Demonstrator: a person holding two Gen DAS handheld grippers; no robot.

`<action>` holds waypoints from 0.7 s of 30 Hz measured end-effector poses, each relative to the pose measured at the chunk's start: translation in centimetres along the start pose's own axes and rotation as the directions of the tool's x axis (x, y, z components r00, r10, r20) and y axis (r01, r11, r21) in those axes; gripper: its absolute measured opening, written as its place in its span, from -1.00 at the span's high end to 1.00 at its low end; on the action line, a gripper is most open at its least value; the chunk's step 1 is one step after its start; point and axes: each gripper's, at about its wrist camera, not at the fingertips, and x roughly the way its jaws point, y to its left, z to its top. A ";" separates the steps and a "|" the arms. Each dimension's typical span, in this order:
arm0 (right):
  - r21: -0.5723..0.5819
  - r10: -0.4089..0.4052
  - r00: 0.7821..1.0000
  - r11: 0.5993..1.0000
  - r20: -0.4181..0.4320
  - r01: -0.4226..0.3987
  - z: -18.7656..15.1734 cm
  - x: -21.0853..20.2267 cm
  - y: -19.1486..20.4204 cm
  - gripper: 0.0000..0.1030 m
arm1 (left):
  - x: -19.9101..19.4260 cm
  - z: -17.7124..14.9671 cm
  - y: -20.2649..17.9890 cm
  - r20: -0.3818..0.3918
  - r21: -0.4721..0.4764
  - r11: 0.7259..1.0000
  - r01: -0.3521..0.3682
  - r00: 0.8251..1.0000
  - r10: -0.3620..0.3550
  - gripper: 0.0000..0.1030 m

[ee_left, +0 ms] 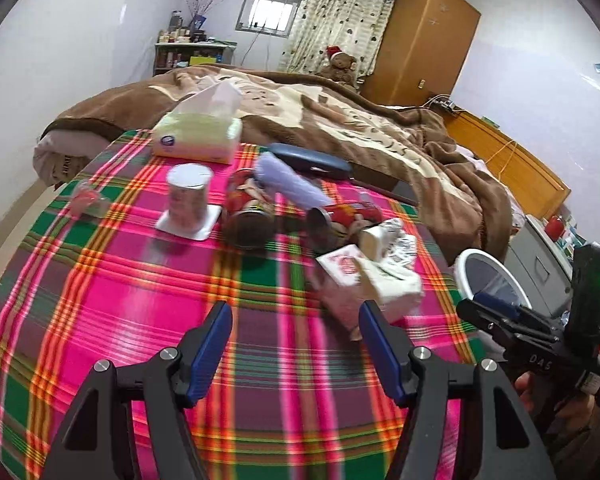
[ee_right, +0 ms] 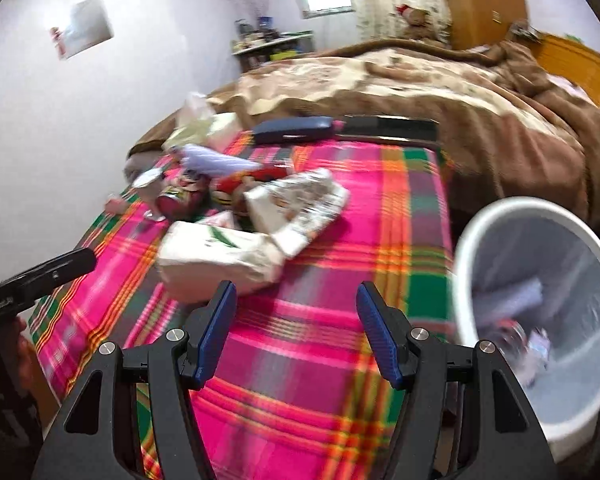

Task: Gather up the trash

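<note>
Trash lies on a table with a pink plaid cloth [ee_left: 120,288]. A white tissue pack [ee_left: 392,284] [ee_right: 220,256] lies nearest. Behind it are a small white carton [ee_left: 374,240], red cans [ee_left: 248,212] [ee_left: 340,220], a lilac wrapper [ee_left: 292,180], an upturned paper cup [ee_left: 188,196] and a crumpled foil wrapper [ee_right: 312,196]. My left gripper [ee_left: 294,324] is open and empty above the cloth, just left of the tissue pack. My right gripper [ee_right: 296,304] is open and empty, just right of the pack. A white trash bin [ee_right: 540,300] [ee_left: 488,276] holding some trash stands at the table's right edge.
A tissue box [ee_left: 200,132] and a dark blue case [ee_left: 308,160] sit at the table's far side. A bed with a brown blanket [ee_left: 340,108] lies behind. A wooden wardrobe [ee_left: 424,36] stands at the back. The right gripper shows in the left wrist view [ee_left: 500,312].
</note>
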 end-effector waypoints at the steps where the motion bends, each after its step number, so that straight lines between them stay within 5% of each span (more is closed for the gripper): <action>1: -0.024 0.016 1.000 1.000 0.001 -0.016 0.4 0.2 0.6 -0.23 | 0.1 0.1 0.5 -0.003 -0.001 1.000 -0.005 1.000 0.005 -0.27; 11: -0.171 0.190 0.981 0.966 -0.045 -0.195 3.2 3.6 3.1 -0.23 | 1.6 1.6 3.0 -0.029 -0.003 1.000 -0.008 1.000 0.008 -0.27; 21: -0.229 0.226 0.964 0.940 -0.136 -0.253 3.3 4.9 3.5 -0.24 | 5.2 5.6 5.8 -0.030 -0.010 0.998 -0.058 0.998 0.057 -0.27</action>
